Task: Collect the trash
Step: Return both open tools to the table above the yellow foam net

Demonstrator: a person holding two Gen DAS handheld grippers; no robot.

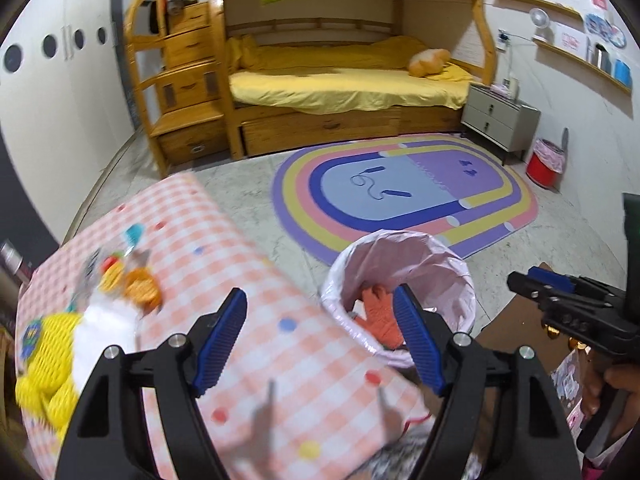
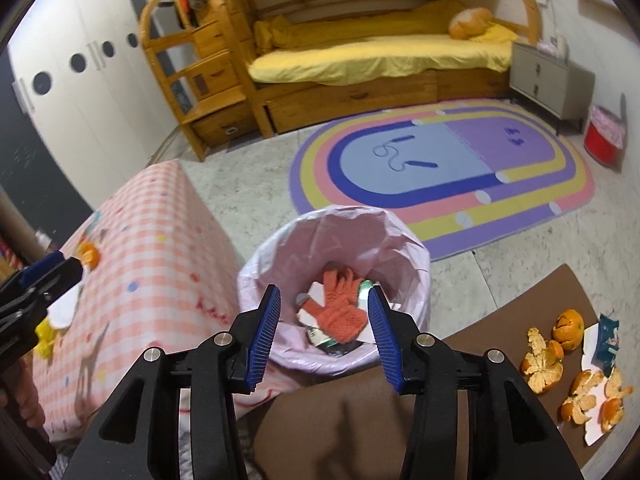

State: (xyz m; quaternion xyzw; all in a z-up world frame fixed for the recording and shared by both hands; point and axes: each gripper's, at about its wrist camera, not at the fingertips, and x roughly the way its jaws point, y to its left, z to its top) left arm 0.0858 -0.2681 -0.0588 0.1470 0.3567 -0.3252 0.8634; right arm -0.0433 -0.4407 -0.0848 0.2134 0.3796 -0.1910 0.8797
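Note:
A bin with a pink liner (image 1: 404, 242) (image 2: 336, 216) stands on the floor between two tables. In it lie an orange knitted glove (image 1: 380, 312) (image 2: 340, 308) and some wrappers. My left gripper (image 1: 320, 296) is open and holds nothing, over the checked table's corner beside the bin. My right gripper (image 2: 324, 292) is open over the bin's near rim, with nothing between its pads. On the pink checked table (image 1: 248, 280) lie orange peel (image 1: 140, 290), white paper (image 1: 104, 332) and a yellow foam net (image 1: 44, 356). Several orange peels (image 2: 544, 364) and torn paper (image 2: 600, 340) lie on the brown table (image 2: 500, 320).
A rainbow rug (image 1: 404, 192) covers the floor beyond the bin. Behind it stand a wooden bunk bed (image 1: 340, 92), a grey nightstand (image 1: 500, 120) and a red bin (image 1: 544, 164). A white wardrobe (image 2: 80, 80) lines the left wall.

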